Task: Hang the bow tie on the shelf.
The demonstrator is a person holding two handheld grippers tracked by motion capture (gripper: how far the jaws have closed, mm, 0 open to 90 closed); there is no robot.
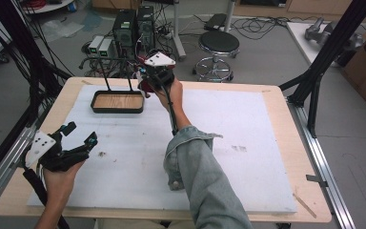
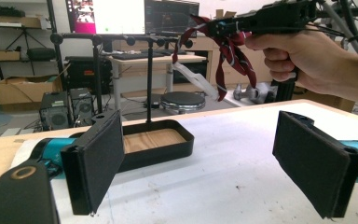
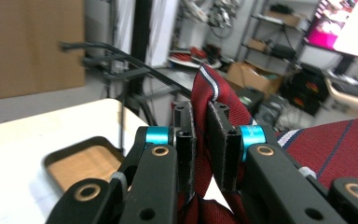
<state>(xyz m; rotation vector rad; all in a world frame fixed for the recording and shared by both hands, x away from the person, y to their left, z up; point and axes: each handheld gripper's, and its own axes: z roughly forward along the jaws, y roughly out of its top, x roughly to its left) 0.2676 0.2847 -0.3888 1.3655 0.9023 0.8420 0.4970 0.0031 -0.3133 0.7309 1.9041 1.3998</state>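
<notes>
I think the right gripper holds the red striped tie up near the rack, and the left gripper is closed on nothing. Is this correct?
Not quite: the left gripper is open, its jaws wide apart in the left gripper view. The right gripper does hold the red striped tie up near the rack.

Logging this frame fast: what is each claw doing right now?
Left claw: open, holding nothing.
Right claw: shut on the red striped tie.

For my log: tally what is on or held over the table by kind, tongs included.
Tongs: 2, the left tongs open and the right tongs shut on the necktie
Necktie: 1, dark red with stripes
Rack with a black tray base and a rail on posts: 1
Total: 4
</notes>
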